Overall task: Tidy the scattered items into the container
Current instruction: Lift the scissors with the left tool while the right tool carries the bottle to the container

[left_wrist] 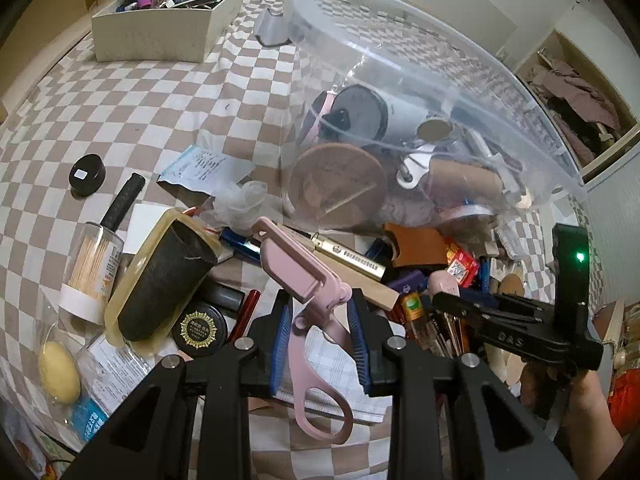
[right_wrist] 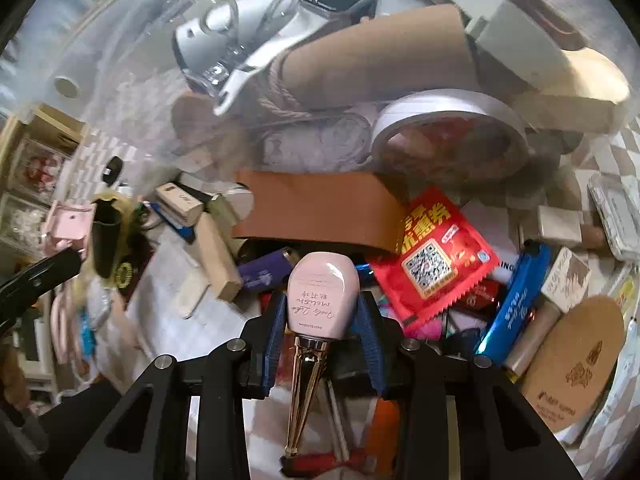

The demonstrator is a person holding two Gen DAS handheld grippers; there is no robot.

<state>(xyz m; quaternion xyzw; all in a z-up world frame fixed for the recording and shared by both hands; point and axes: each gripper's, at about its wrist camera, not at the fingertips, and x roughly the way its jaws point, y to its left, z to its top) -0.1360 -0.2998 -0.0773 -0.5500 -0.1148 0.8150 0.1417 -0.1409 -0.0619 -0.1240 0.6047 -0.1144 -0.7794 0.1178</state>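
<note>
Jaws of the left gripper (left_wrist: 319, 330) clamp pink folding scissors (left_wrist: 304, 304); right gripper (right_wrist: 322, 330) pinches a glossy pink, gold-capped bottle (right_wrist: 320, 300)

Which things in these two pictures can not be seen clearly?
- Left wrist view: paper under the pink scissors, covered by the left tool.
- Left wrist view: items in the clear container, hazy through its wall.
- Right wrist view: pile under the pink bottle, hidden by the right tool.

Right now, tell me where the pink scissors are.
In the left wrist view, the pink scissors sit bottom centre, clamped in the left hand-held gripper, over the clutter before the clear tub.
</note>
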